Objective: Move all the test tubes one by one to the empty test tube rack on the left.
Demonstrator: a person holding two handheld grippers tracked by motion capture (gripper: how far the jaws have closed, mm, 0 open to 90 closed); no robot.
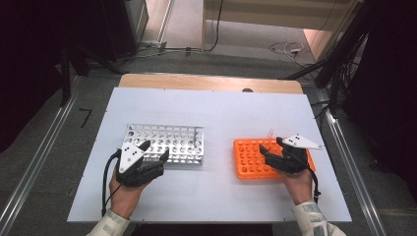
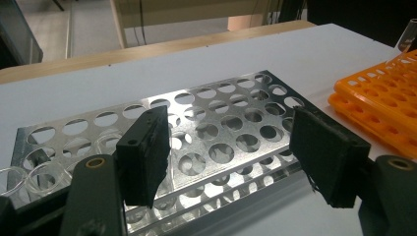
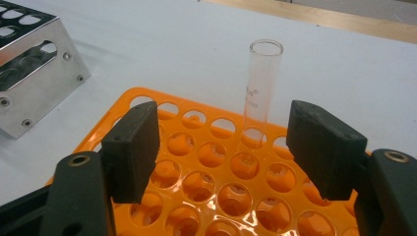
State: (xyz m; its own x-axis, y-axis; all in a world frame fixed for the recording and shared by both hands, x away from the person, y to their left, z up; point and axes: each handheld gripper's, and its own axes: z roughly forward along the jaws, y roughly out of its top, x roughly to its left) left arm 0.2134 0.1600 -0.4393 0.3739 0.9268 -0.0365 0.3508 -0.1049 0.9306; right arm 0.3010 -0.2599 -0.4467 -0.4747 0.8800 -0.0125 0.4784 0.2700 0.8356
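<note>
A silver metal tube rack (image 1: 164, 140) stands left of centre on the white table, and an orange plastic rack (image 1: 248, 160) stands to its right. One clear glass test tube (image 3: 263, 83) stands upright in a far-row hole of the orange rack (image 3: 129, 96). My right gripper (image 3: 223, 123) is open above that rack's near holes, short of the tube, holding nothing. My left gripper (image 2: 228, 128) is open over the metal rack's (image 2: 196, 105) near edge, also with nothing in it. Clear tubes (image 2: 29, 177) sit in the metal rack's holes at the left end.
The white table board (image 1: 216, 113) has bare room behind and between the racks. A wooden strip (image 1: 206, 82) runs along its far edge. Cables and dark stands lie on the floor beyond. The metal rack's corner (image 3: 34, 83) is at the left in the right gripper view.
</note>
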